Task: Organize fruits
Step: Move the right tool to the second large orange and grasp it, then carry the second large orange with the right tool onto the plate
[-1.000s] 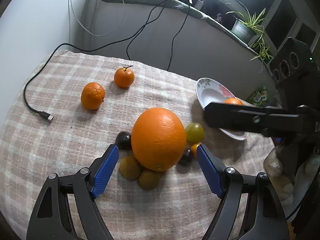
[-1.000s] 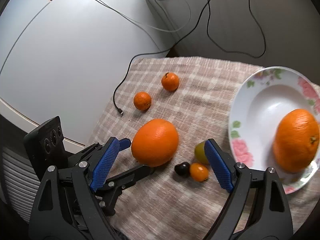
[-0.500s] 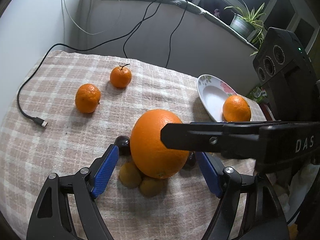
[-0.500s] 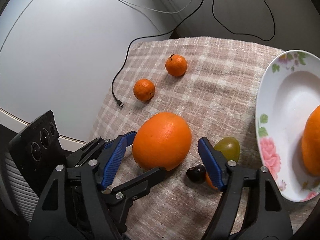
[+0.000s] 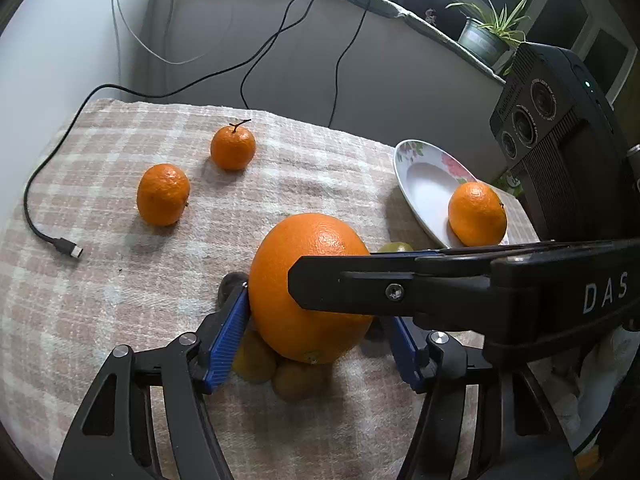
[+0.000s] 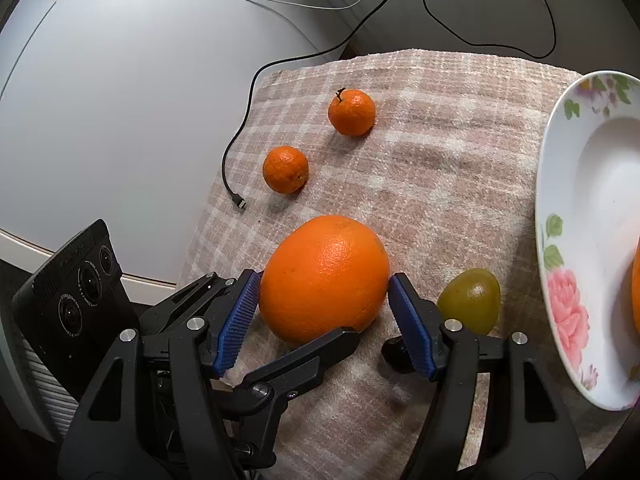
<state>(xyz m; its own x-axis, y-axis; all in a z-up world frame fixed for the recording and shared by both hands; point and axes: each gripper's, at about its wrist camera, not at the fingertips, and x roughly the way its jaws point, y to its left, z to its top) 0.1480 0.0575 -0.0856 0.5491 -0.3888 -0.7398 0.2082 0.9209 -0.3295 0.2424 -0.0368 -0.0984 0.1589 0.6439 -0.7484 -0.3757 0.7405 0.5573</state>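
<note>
A large orange (image 5: pixel 308 280) (image 6: pixel 324 276) lies on the checked cloth, and both grippers reach around it. My left gripper (image 5: pixel 318 308) is closing. Its left pad (image 5: pixel 228 336) touches the orange, while a small gap shows at the right pad. My right gripper (image 6: pixel 324 280) is also closing, and both blue pads (image 6: pixel 236 320) lie against the orange's sides. One of its black fingers (image 5: pixel 400 288) crosses the left wrist view. Two mandarins (image 5: pixel 163 194) (image 5: pixel 233 148) sit farther back. Another orange (image 5: pixel 477 213) rests in the flowered plate (image 5: pixel 424 184).
A green grape (image 6: pixel 470 306), a dark grape (image 5: pixel 232 282) and two brown fruits (image 5: pixel 254 360) crowd the large orange's base. A black USB cable (image 5: pixel 68 246) lies at the cloth's left edge. A potted plant (image 5: pixel 486 38) stands on the ledge behind.
Both grippers' jaws have narrowed onto the large orange. The right gripper has come down and in from the plate side, so its finger now crosses the orange in the left wrist view.
</note>
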